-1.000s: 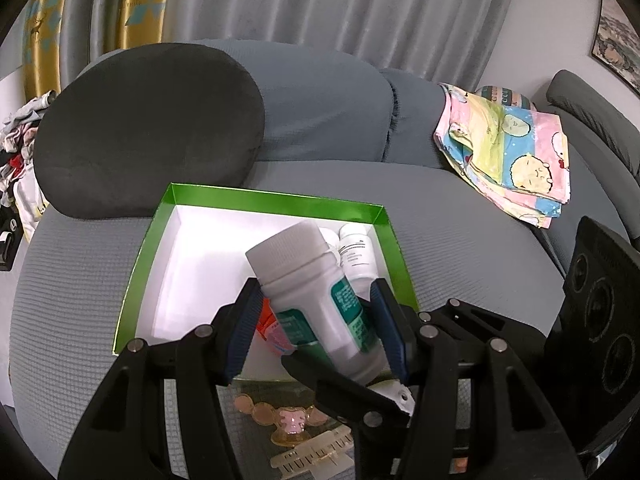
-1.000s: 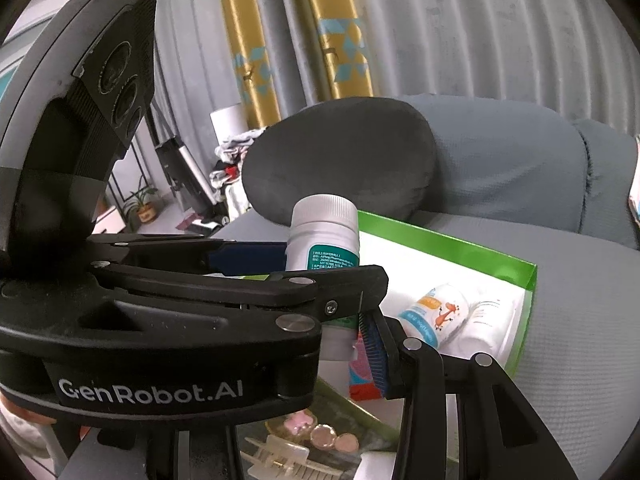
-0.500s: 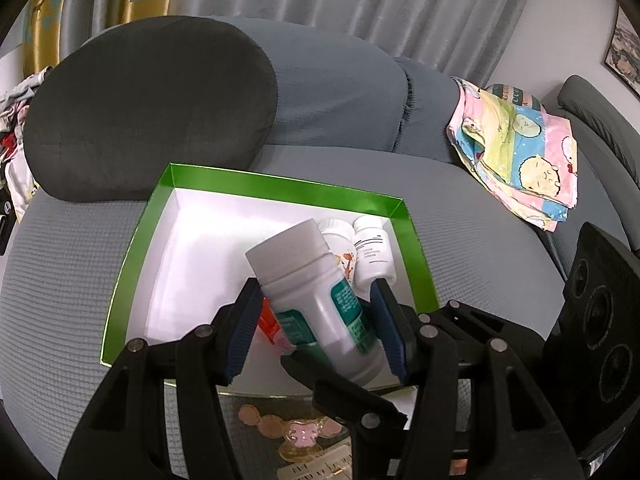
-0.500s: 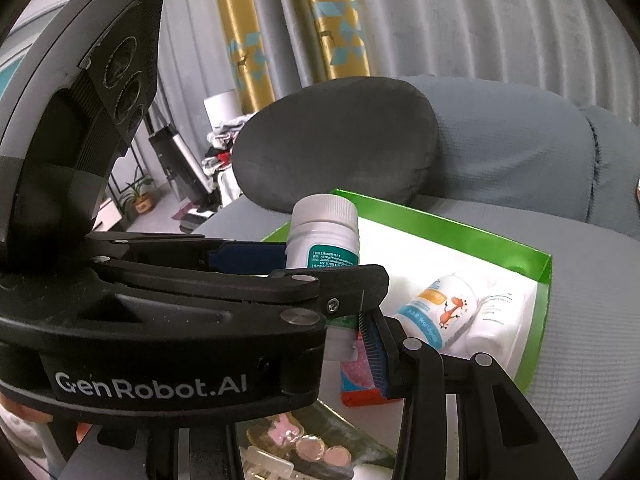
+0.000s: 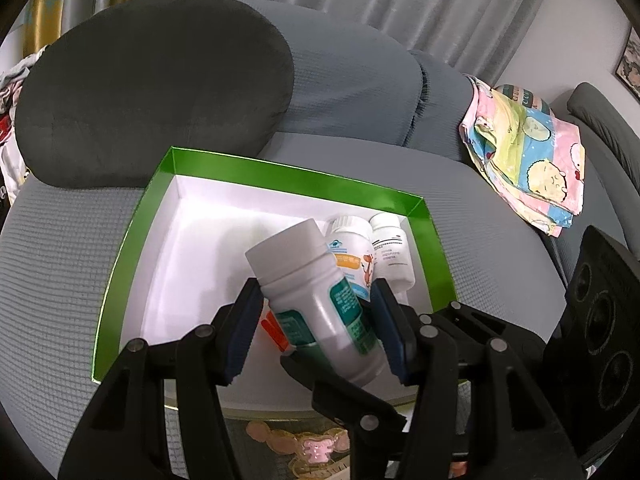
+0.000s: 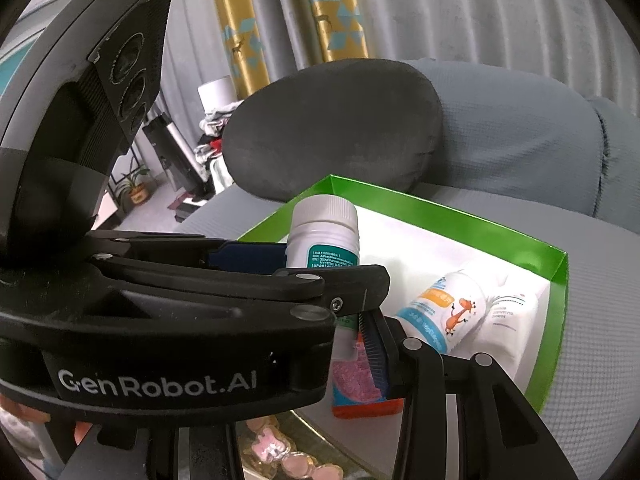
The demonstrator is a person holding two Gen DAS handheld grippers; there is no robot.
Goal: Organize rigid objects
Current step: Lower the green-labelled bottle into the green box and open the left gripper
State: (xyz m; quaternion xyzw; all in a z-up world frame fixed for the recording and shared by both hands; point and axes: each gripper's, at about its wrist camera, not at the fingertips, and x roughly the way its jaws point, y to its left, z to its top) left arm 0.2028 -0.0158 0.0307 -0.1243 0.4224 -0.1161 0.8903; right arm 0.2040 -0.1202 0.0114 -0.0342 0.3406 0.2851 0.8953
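Observation:
My left gripper is shut on a white bottle with a teal label, held tilted over the near part of the green box, which is white inside. In the right wrist view the same bottle stands in front of the box. My right gripper is close beside it, shut on a small pink and orange carton; its left finger is hidden behind the left gripper. Two white bottles lie in the box's right end: one with a cartoon label and a plain one.
The box rests on a grey sofa seat. A dark round cushion leans behind it, and a folded patterned cloth lies to the right. Below the grippers sits a glass dish with pink hair clips. Clutter stands on the floor at left.
Both grippers have come forward and down over the green box, which now looks nearer and larger. The bottle and the carton stay gripped as before.

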